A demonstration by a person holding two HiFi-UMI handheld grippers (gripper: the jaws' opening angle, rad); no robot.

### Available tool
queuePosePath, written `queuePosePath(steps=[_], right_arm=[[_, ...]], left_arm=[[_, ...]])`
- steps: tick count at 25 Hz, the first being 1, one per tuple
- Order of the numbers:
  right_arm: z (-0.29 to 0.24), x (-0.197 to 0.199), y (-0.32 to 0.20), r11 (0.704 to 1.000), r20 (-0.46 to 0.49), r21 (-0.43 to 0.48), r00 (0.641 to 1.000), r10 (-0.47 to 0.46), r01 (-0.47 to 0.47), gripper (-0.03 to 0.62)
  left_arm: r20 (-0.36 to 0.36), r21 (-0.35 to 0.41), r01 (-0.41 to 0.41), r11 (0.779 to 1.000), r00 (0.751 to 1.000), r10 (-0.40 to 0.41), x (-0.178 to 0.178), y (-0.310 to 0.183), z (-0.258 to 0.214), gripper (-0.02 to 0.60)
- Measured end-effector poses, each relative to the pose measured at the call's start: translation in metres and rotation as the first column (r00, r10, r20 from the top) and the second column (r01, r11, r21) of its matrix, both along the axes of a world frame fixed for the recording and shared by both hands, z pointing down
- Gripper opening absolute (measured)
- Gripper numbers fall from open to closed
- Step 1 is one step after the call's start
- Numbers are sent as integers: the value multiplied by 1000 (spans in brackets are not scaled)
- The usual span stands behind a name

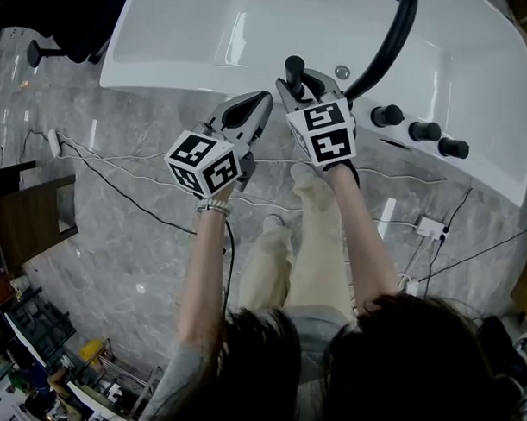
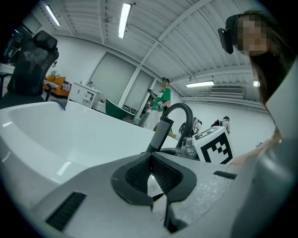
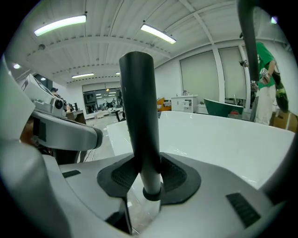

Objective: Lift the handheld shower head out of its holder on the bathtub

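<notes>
Dark hair (image 1: 396, 365), forearms (image 1: 205, 272) nearest. Left tongs (image 1: 254, 106) closed together, empty, hovering beside tub edge. Right tongs (image 3: 146, 174) clamped low on shower head (image 3: 138, 107): black handle upright on bathtub (image 1: 481, 165) ledge, holder mostly hidden below, left of arched spout (image 1: 388, 41) and knobs (image 1: 422, 131). Advice: keep grip square, pull straight up along handle, no tilt, until base clears holder.

Person's got dark hair (image 1: 396, 365), a grey short-sleeved top (image 1: 316, 324), cream-coloured trousers (image 1: 310, 241) and a pale beaded bracelet (image 1: 213, 208) on the left wrist. The left gripper (image 1: 257, 103) and right gripper (image 1: 295, 86) are both light grey plastic shells with black ribbed pads (image 2: 137, 175) on the jaws. Each carries a white cube (image 1: 203, 163) printed with black square markers. There's a thin black cable (image 1: 228, 256) trailing off the left one.
</notes>
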State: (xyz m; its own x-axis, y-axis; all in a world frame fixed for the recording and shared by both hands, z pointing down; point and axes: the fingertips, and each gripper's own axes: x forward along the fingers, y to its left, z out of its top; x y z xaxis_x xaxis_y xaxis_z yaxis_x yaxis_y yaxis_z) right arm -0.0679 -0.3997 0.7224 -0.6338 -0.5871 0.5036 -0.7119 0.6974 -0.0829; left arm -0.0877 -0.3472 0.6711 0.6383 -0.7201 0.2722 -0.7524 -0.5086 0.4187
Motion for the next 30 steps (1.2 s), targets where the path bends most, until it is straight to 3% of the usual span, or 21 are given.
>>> queuePosePath(steps=[9, 30], right_arm=[[-39, 4, 5, 999, 35, -2, 999, 34, -34, 132], [-161, 22, 35, 996, 81, 59, 995, 61, -66, 132]], left_arm=[[-7, 1, 4, 1000, 1000, -4, -2, 4, -27, 5], [-28, 89, -17, 996, 999, 20, 12, 28, -137, 5]])
